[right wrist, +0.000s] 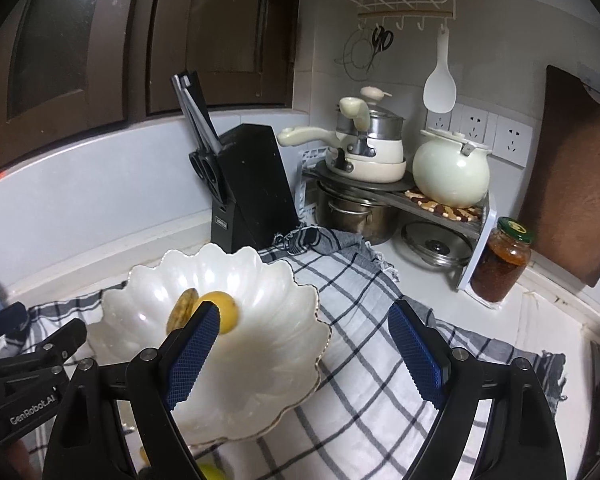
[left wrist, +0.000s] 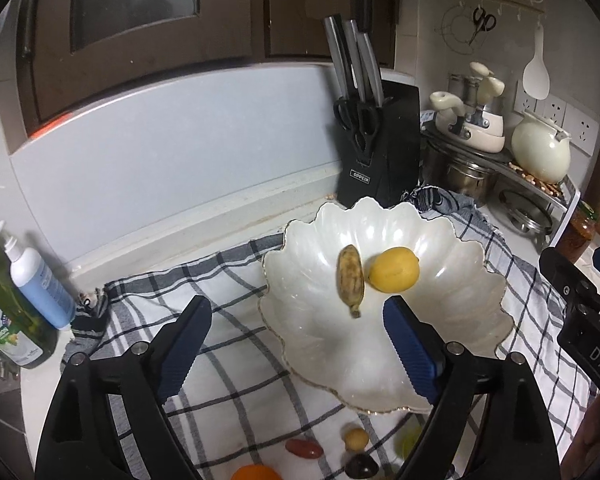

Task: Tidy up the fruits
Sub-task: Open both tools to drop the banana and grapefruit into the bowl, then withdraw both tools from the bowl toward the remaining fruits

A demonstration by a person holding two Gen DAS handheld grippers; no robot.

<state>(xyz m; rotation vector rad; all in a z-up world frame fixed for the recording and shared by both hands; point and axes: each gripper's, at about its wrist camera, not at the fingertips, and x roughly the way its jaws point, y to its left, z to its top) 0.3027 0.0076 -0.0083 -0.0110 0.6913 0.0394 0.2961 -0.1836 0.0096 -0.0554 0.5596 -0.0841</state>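
Observation:
A white scalloped bowl (left wrist: 452, 320) (right wrist: 276, 320) rests on a checked cloth (left wrist: 228, 368) (right wrist: 364, 360). Inside it lie a small spotted banana (left wrist: 350, 278) (right wrist: 182, 307) and a round yellow fruit (left wrist: 394, 269) (right wrist: 228, 306), side by side. My left gripper (left wrist: 296, 312) hangs open above the bowl's near left rim, nothing between its fingers. My right gripper (right wrist: 304, 312) is open too, over the bowl's right rim and the cloth, empty. Near the cloth's front edge sit loose fruits: an orange (left wrist: 256, 473), a red one (left wrist: 304, 448), a small tan one (left wrist: 356, 439), a dark one (left wrist: 361, 466) and a green one (left wrist: 408, 438).
A black knife block (left wrist: 376, 148) (right wrist: 252, 188) stands behind the bowl. Pots and a cream kettle (right wrist: 450, 172) sit on a rack at the back right, a sauce jar (right wrist: 500, 258) beside it. Bottles (left wrist: 36, 280) stand at the left edge.

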